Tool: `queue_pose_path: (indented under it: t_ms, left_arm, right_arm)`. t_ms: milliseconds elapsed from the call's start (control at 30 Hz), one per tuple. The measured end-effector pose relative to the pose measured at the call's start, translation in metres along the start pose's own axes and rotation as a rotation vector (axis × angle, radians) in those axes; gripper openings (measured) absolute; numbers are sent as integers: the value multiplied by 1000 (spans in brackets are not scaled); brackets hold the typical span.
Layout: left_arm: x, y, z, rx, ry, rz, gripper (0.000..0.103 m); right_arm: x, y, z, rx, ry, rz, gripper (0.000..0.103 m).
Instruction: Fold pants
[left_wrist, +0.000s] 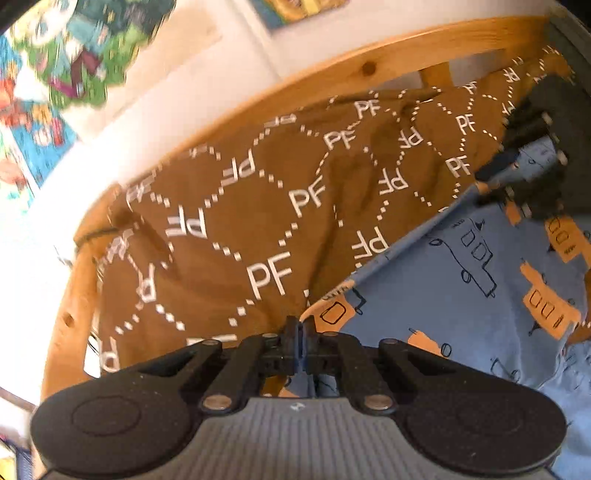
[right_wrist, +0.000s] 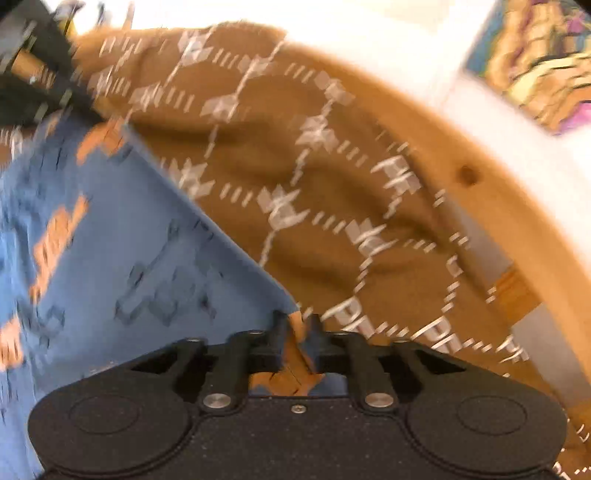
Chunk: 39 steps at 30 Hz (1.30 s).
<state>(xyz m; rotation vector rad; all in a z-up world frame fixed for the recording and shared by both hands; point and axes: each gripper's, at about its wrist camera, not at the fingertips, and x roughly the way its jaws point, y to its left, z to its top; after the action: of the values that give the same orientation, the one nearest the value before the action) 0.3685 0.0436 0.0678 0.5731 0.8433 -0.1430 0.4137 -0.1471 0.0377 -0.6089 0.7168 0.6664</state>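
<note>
The pants (left_wrist: 461, 280) are light blue with orange and outlined truck prints. My left gripper (left_wrist: 298, 325) is shut on one corner of their edge, low in the left wrist view. My right gripper (right_wrist: 298, 325) is shut on another corner of the pants (right_wrist: 122, 258), with orange-printed cloth between its jaws. The right gripper also shows in the left wrist view (left_wrist: 517, 173) at the upper right, holding the far end of the same taut edge. The left gripper shows blurred in the right wrist view (right_wrist: 44, 74) at the upper left. The cloth hangs stretched between both grippers.
A brown blanket (left_wrist: 240, 221) with white "PF" lettering and dotted diamonds lies beneath the pants on a bed. A curved wooden bed rail (left_wrist: 332, 81) runs behind it against a white wall. Colourful posters (left_wrist: 55, 74) hang on the wall.
</note>
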Motion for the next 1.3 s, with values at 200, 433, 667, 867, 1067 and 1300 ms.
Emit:
queue_pose_path:
  t_ms: [200, 433, 667, 867, 1067, 1300]
  left_arm:
    - [-13, 12, -10, -9, -28, -19, 43]
    - [-18, 5, -11, 75, -27, -13, 45]
    - [-8, -11, -6, 127, 17, -20, 3]
    - [-29, -14, -12, 153, -41, -6, 2]
    - [-63, -22, -30, 176, -130, -12, 2]
    - [-115, -45, -72, 306, -273, -53, 2]
  right_arm:
    - [-16, -13, -15, 25, -53, -19, 62]
    - [-2, -23, -15, 54, -26, 26, 64]
    - [16, -24, -11, 143, 35, 137, 25]
    - [-5, -3, -17, 108, -20, 124, 2]
    - [-68, 13, -46, 187, -185, 42, 1]
    - [-141, 79, -89, 121, -235, -53, 1]
